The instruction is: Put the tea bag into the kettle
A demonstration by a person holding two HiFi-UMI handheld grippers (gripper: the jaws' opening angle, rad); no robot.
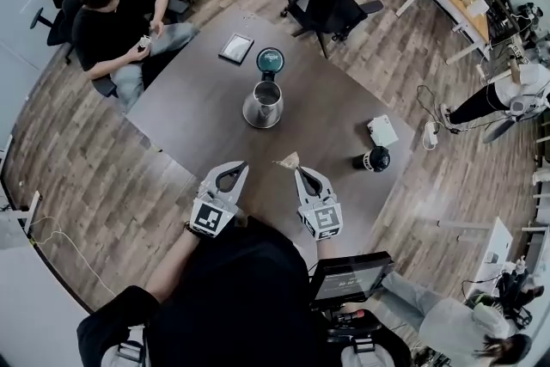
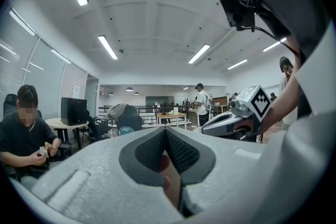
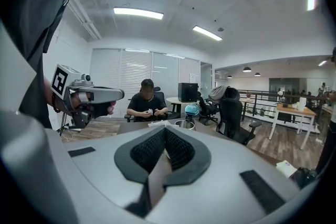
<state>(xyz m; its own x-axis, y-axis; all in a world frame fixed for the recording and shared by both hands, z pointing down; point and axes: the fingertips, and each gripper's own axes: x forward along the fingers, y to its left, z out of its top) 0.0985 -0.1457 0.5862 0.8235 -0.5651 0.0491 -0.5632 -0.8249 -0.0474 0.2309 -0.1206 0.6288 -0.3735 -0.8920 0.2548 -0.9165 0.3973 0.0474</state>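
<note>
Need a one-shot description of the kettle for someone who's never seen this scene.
Take the dark table filling the head view; near its middle stands the kettle, just this side of a teal disc. It is the only shiny steel vessel there, open at the top.

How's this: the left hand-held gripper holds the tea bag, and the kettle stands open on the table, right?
No: the right hand-held gripper holds the tea bag, as the head view and right gripper view show; the left hand-held gripper is shut without it. The kettle does stand open on the table.
</note>
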